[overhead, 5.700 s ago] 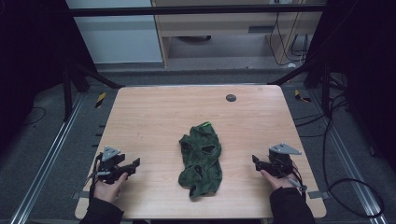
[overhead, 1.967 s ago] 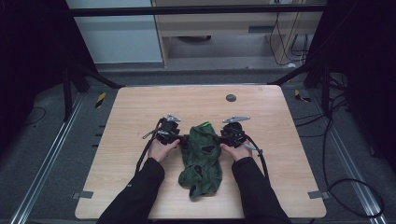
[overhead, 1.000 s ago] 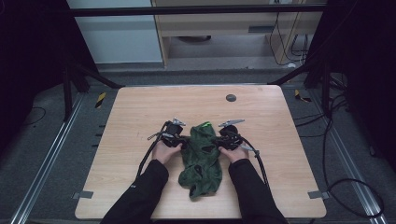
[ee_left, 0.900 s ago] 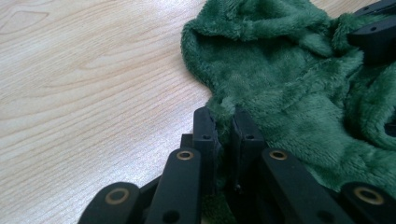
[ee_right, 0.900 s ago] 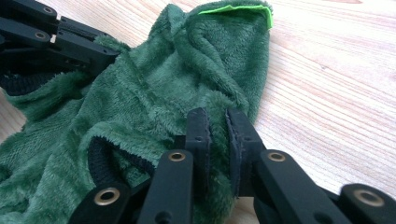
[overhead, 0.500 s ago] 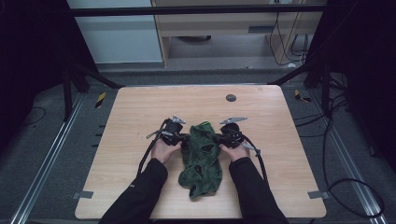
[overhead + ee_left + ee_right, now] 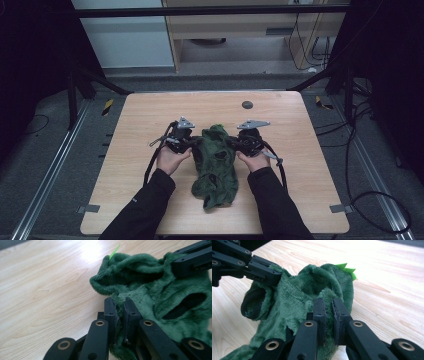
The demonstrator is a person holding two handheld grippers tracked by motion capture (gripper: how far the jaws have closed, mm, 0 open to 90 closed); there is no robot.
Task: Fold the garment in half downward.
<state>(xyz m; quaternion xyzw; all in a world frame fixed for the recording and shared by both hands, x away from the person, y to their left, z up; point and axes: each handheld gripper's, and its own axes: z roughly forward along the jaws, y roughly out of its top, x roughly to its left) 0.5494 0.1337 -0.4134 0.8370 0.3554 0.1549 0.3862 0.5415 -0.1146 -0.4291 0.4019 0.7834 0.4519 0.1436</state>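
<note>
With both pinches set on the green fleece garment (image 7: 216,159) mid-bench (image 7: 150,115), left hand-held gripper (image 7: 120,312) and right hand-held gripper (image 7: 328,311) should rise level (probably shoulder edges), keeping the fabric taut, hem trailing.

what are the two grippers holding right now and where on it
Each hand-held gripper, left and right, is clamped on the green plush garment, pinching opposite side edges near its far end.

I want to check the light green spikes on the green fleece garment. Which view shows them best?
The right gripper view: the bright green spikes stand clear on the green fleece garment. The left gripper view catches one spike tip; in the high view they are too small to tell.
</note>
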